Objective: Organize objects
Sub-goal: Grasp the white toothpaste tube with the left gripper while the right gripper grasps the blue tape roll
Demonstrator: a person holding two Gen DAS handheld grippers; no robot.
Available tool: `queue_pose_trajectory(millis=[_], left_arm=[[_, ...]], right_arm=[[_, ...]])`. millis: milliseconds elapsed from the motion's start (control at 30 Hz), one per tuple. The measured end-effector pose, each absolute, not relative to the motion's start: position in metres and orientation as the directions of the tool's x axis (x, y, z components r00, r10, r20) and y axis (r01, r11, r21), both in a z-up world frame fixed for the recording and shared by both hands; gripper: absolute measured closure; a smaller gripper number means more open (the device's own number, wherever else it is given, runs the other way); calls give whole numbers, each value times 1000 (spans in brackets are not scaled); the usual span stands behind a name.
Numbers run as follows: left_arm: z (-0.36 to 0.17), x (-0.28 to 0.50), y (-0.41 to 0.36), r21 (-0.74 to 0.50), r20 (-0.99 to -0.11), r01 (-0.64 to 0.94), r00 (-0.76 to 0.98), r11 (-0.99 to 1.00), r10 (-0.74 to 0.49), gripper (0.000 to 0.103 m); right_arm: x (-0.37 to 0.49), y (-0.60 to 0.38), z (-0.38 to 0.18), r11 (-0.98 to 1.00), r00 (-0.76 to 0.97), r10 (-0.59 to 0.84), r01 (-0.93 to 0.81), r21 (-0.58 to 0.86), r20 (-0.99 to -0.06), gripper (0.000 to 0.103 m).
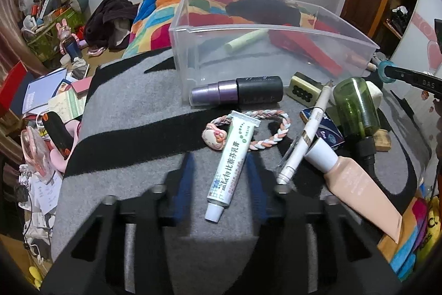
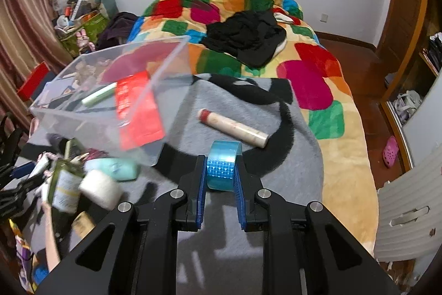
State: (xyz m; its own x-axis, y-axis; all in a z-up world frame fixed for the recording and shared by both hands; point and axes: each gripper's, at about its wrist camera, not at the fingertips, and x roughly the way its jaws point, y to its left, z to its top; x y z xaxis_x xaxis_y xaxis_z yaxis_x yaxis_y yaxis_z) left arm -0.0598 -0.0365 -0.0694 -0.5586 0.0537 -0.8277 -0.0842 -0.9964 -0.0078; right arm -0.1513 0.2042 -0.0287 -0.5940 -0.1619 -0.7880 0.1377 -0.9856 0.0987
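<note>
A white ointment tube (image 1: pixel 230 162) with green print lies on the grey and black blanket (image 1: pixel 132 107), crossing a braided bracelet (image 1: pixel 277 133). My left gripper (image 1: pixel 220 158) straddles the tube, with a gap showing between each blue pad and the tube. My right gripper (image 2: pixel 221 156) is shut on a blue tape roll (image 2: pixel 223 166), which stands on edge just above the blanket. The clear plastic bin (image 1: pixel 193 31) stands behind the clutter and holds a pale green stick (image 1: pixel 246 42) and a red packet (image 1: pixel 306 49). In the right wrist view the bin (image 2: pixel 168 65) is at the left.
Around the tube lie a purple and black bottle (image 1: pixel 237 94), a white pen (image 1: pixel 306 134), a green bottle (image 1: pixel 356 107), a beige tube (image 1: pixel 362 192) and a blue box (image 1: pixel 328 126). A beige roll (image 2: pixel 234 127) lies beyond the tape. A colourful quilt (image 2: pixel 317 73) covers the bed behind.
</note>
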Motion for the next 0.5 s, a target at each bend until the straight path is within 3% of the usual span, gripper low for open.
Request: queue_pose_trajectory(millis=[67,500], left_arm=[[-69,-58,-34,-8,-826,-93,-561,-996,60,87],[-44,-46,-27,-57,-787,-104,-607,-993,109,87]], right_arm=[[-144,199,-22,-983,-604,-176,156,101,-778,86],[-114,164,13,-956,-648,-271,266,121,-712,86]])
